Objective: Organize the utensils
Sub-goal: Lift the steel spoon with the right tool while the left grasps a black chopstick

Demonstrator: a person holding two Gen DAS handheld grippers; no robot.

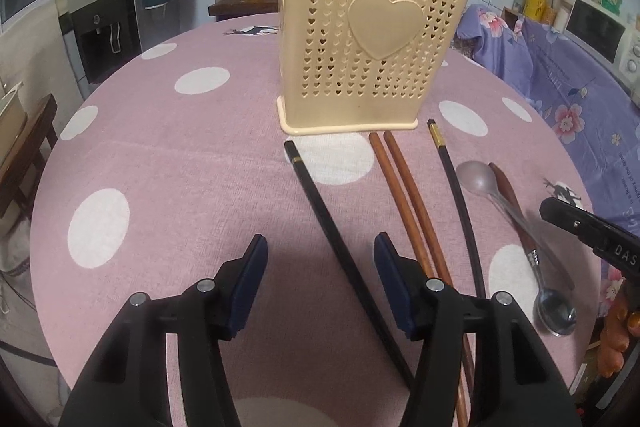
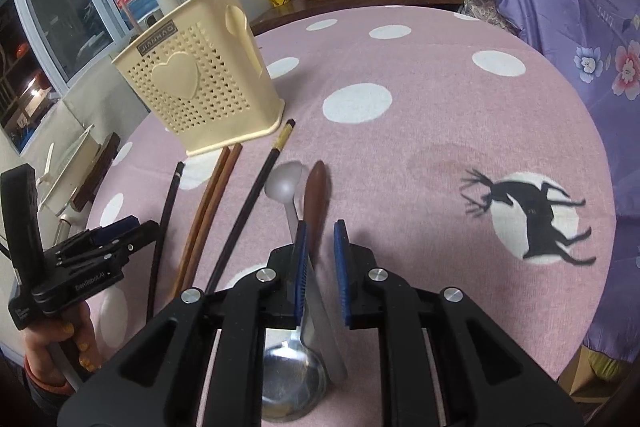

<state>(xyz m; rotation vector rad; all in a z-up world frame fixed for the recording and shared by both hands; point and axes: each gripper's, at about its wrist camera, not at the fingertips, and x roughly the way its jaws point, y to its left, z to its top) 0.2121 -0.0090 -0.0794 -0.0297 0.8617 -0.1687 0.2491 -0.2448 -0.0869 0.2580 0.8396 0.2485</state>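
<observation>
Sorting loose utensils off the pink polka-dot tablecloth (image 1: 168,155) into the cream perforated holder (image 1: 372,39); pick-up step judged in hand. Left gripper (image 1: 320,267) is seen half open, straddling the near part of a black chopstick (image 1: 320,211), pads not touching it. Right gripper (image 2: 320,259) is seen narrowly open around the brown-handled steel spoon (image 2: 294,383); contact cannot be told. Two brown chopsticks (image 1: 404,195), a second black chopstick (image 1: 460,195) and a translucent plastic spoon (image 1: 478,179) lie near the holder's front; several sticks are already stood inside. Next move calls for pads closed squarely on the thin stick, then lifted.
</observation>
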